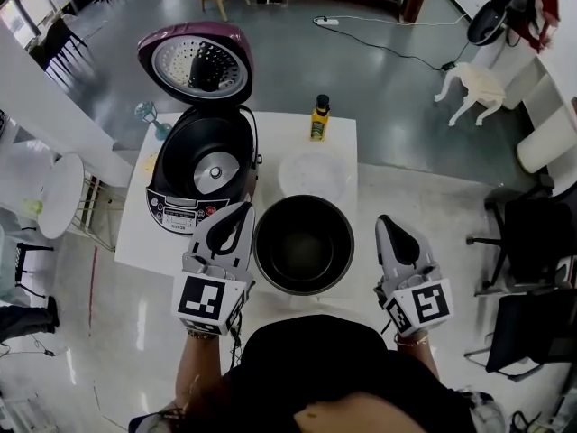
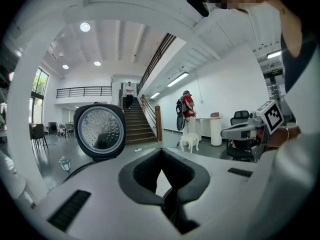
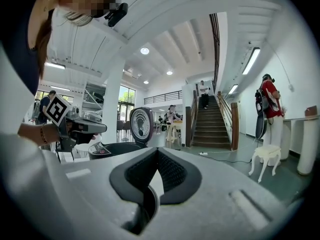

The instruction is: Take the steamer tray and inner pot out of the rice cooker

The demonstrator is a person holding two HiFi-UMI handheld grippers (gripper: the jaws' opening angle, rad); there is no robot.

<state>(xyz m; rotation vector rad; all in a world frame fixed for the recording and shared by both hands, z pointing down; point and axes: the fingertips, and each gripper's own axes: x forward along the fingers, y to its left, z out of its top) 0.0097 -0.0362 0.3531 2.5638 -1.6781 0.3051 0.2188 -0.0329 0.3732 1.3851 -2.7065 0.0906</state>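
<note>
A: Status?

B: Both parts look out. The inner pot (image 1: 304,246) sits on the counter (image 1: 347,152) at the near edge, just right of the rice cooker (image 1: 180,207). The steamer tray (image 1: 313,174), a pale round piece, lies just behind the pot, with a yellow bottle (image 1: 318,118) past it.

A: Cooker?

B: The lid (image 1: 200,64) is tipped up and the cavity is empty, with the heating plate (image 1: 216,171) bare at the bottom.

A: Claws?

B: The left claw (image 1: 238,215) is just beside the pot's left rim, pads together. I see nothing clamped in its own view. The right claw (image 1: 388,226) is on the pot's right, with a strip of counter showing between them. Its pads are also together and empty. Both point forward and roughly level, and the left gripper view looks straight at the raised lid.

A: So which step?

B: My read is the tail end of removal. The pot is set down and neither claw is on it.

A: Next?

B: Nothing is left to lift out, as far as I can judge. Back both claws off, away from the pot, and don't clip the rim, since it's close to the counter's near edge. If the pot needs shifting, open a claw first and take the rim, one pad inside and one outside.
</note>
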